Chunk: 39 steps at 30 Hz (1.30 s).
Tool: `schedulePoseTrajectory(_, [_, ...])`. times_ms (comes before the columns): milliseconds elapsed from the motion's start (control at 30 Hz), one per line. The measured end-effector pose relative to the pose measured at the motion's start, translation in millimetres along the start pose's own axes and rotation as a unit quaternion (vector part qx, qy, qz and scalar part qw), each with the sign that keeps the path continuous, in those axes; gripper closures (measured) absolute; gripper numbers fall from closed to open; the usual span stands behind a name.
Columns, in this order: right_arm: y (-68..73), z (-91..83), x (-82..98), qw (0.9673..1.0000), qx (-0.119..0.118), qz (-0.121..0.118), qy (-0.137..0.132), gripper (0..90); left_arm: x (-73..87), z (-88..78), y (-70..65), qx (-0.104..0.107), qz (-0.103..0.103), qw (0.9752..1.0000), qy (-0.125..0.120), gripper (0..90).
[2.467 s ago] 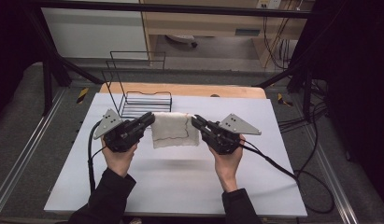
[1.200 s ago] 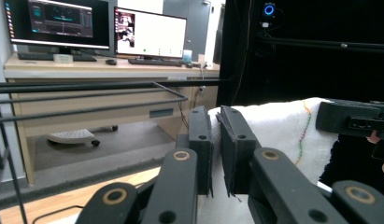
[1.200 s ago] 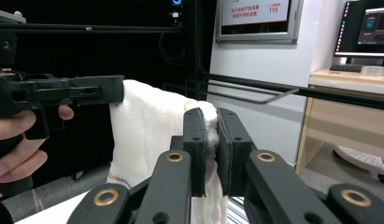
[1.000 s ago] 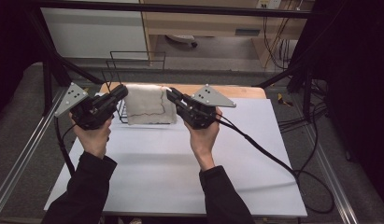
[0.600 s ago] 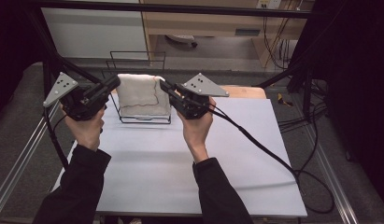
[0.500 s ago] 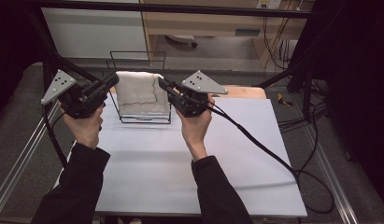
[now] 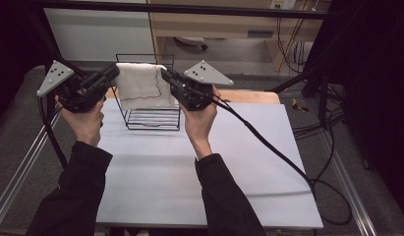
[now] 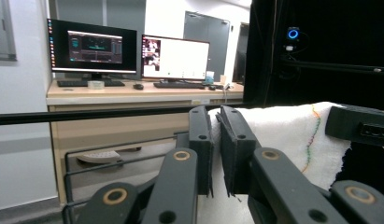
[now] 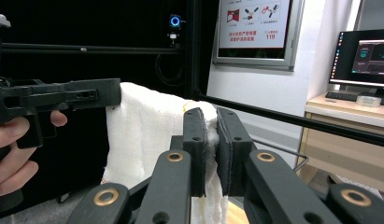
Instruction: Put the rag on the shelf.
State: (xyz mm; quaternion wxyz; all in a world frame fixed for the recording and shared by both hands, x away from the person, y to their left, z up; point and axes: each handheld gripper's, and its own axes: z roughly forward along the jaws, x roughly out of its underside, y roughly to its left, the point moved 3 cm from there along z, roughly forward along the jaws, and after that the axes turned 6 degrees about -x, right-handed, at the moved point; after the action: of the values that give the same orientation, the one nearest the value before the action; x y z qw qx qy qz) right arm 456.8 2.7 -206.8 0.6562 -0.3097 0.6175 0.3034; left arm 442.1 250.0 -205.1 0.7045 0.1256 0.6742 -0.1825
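Note:
A white cloth with a thin coloured stitch line hangs stretched between my two grippers, above a black wire rack. My left gripper is shut on the cloth's left top corner; in the left gripper view the jaws pinch the cloth at its edge. My right gripper is shut on the right top corner, and the right gripper view shows the cloth pressed between its jaws. The cloth's lower edge hangs into the rack's upper part.
The rack stands at the back left of the white table. A wooden strip runs along the table's far edge. My right gripper's cable trails across the table to the right. A desk with monitors stands beyond.
Both grippers have risen and moved away from me with the cloth, from just above the table to above the rack. The cloth now hangs vertically.

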Motion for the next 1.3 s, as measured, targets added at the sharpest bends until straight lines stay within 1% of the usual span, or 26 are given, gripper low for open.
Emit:
schedulePoseTrajectory(200, [-3.3, 12.1, -7.5, 1.0000, 0.001, 0.003, -0.004, 83.3, -8.5, 5.3, 8.7, -0.007, -0.001, 1.0000, -0.002, 83.4])
schedulePoseTrajectory(267, [-4.0, 16.3, -9.4, 1.0000, 0.002, 0.001, -0.003, 83.2, -10.8, 7.6, 11.3, -0.010, -0.002, 0.9999, -0.002, 83.3])
schedulePoseTrajectory(467, [-7.6, 27.6, -12.0, 1.0000, 0.004, 0.002, -0.002, 83.3, -15.2, 13.9, 19.4, -0.017, -0.005, 0.9998, 0.000, 83.4])
schedulePoseTrajectory(633, [-9.3, 35.5, -17.6, 1.0000, 0.004, -0.004, -0.003, 83.2, -21.8, 17.4, 25.0, -0.021, -0.006, 0.9997, -0.006, 83.4])
schedulePoseTrajectory(833, [-12.6, 44.1, -26.4, 0.9999, 0.007, -0.005, -0.007, 83.2, -27.5, 22.7, 29.8, -0.021, -0.009, 0.9996, -0.016, 83.4])
schedulePoseTrajectory(1067, [-19.9, 51.7, -32.0, 0.9998, 0.015, -0.006, -0.008, 83.3, -31.5, 33.9, 33.8, -0.021, -0.009, 0.9996, -0.016, 83.4])
schedulePoseTrajectory(1233, [-24.5, 56.0, -36.4, 0.9998, 0.017, -0.005, -0.011, 83.3, -37.3, 40.4, 36.7, -0.024, -0.002, 0.9996, -0.017, 83.4])
schedulePoseTrajectory(1300, [-26.6, 57.8, -37.7, 0.9998, 0.018, -0.005, -0.011, 83.2, -40.3, 42.9, 37.8, -0.024, -0.001, 0.9995, -0.018, 83.3])
